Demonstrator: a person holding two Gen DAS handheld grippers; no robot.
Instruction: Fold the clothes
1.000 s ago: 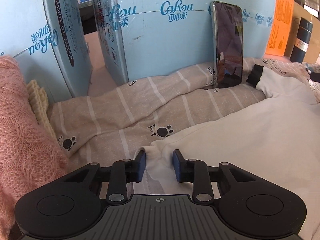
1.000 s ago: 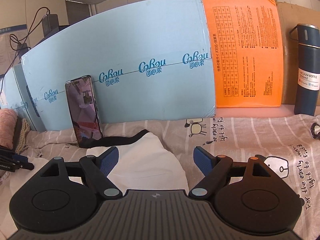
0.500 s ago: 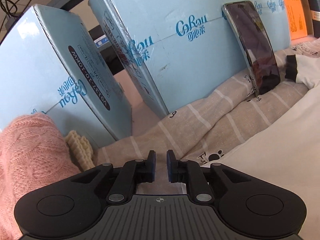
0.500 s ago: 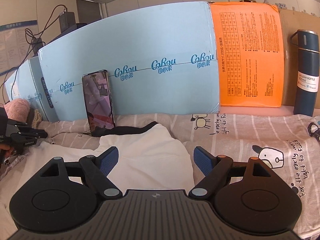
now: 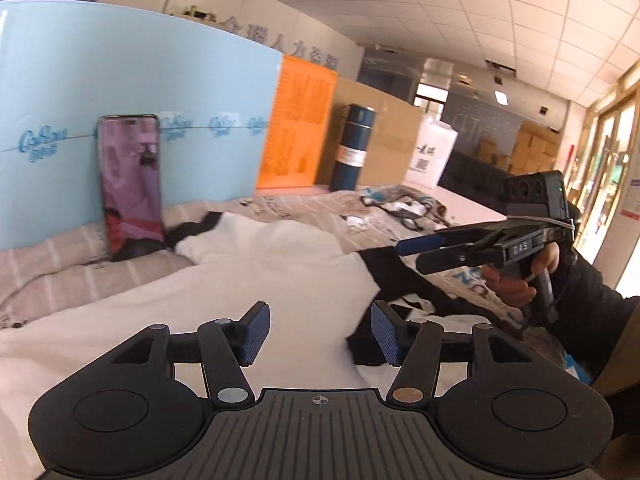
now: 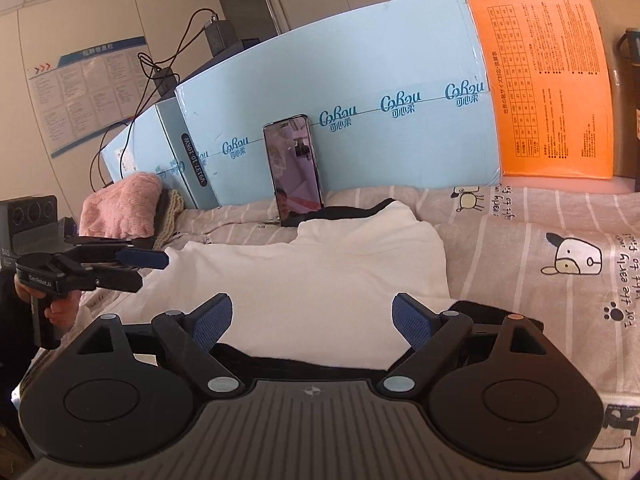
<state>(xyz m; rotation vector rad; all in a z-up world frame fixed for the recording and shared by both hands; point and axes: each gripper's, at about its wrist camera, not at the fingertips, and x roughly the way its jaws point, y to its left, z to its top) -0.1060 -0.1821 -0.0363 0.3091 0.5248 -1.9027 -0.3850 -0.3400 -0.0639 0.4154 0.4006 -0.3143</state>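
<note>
Left wrist view: left claw (image 5: 316, 330) opening, nothing between pads, low over white garment (image 5: 224, 292) spread on the bed (image 5: 312, 210); right claw (image 5: 414, 250) seen side-on near black trim (image 5: 394, 268), gap unclear from here. Next grab: take hem edge only, single layer, both sides level before lifting. Right wrist view: right claw (image 6: 310, 322) wide and opening, empty, over near hem; shows pink knit (image 6: 126, 204) and left claw (image 6: 150, 266) side-on, absent from the other view. Phone (image 6: 298, 170) propped behind.
</note>
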